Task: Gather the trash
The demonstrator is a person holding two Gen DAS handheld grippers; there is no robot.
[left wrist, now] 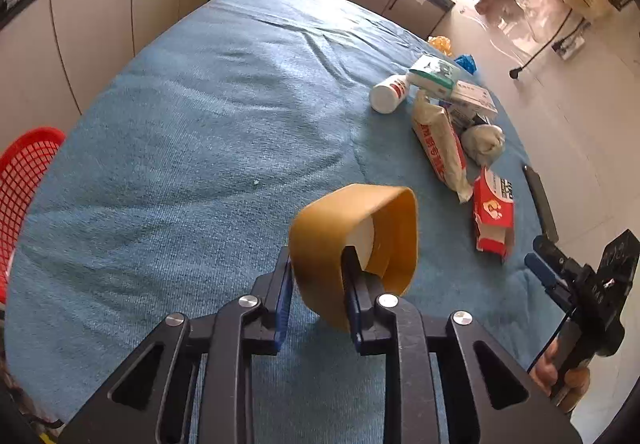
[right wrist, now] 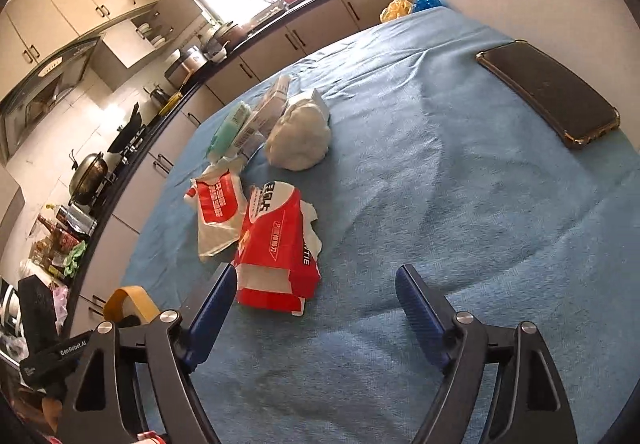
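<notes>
My left gripper [left wrist: 318, 258] is shut on a squashed yellow-brown tape roll [left wrist: 352, 228], held a little above the blue cloth; the roll also shows at the lower left of the right wrist view [right wrist: 128, 302]. My right gripper [right wrist: 316, 272] stands open over the cloth, nothing pressed between its pads. A torn red packet [right wrist: 276, 248] lies just ahead of its left finger. Behind it lie a white-and-red bag [right wrist: 218, 211], a crumpled white wad [right wrist: 300, 135], small boxes [right wrist: 256, 119] and a white bottle [left wrist: 388, 91].
A blue cloth covers the table [left wrist: 200, 123]. A red mesh basket [left wrist: 24, 179] sits off the table's left edge. A dark phone [right wrist: 548, 95] lies on the cloth to the right. Kitchen cabinets [left wrist: 120, 3] run behind the table.
</notes>
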